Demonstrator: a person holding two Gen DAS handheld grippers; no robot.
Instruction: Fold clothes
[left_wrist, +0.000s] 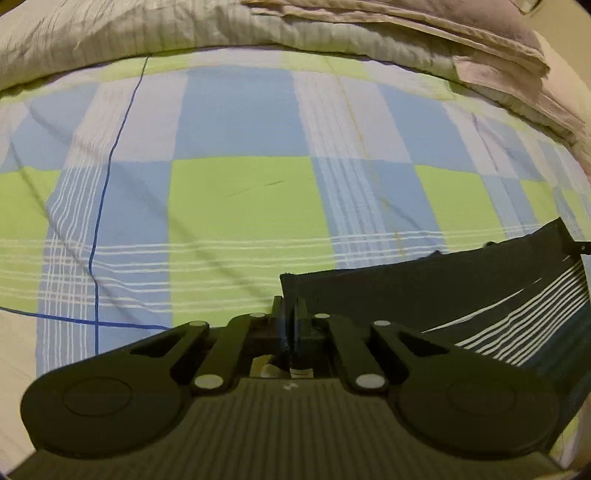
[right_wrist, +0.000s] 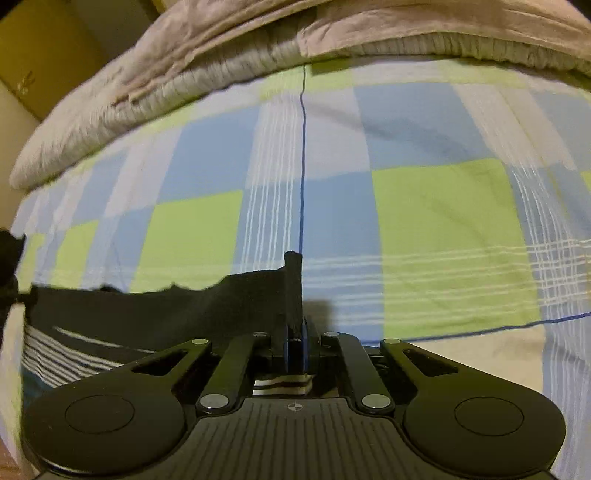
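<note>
Dark striped garment (left_wrist: 461, 295) is held stretched above a checked sheet (left_wrist: 240, 203), pinched at opposite corners by left gripper (left_wrist: 290, 314) and right gripper (right_wrist: 294, 332).

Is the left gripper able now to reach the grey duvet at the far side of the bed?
Probably not freely: the left gripper is shut on the dark striped garment, though only bare checked sheet lies before the grey duvet.

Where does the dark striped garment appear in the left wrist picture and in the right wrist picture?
Left wrist view: the dark striped garment fills the lower right, running from the left gripper to the right edge.
Right wrist view: it fills the lower left, running from the right gripper to the left edge.
Shared landmark: the thin blue line on the checked bedsheet.
</note>
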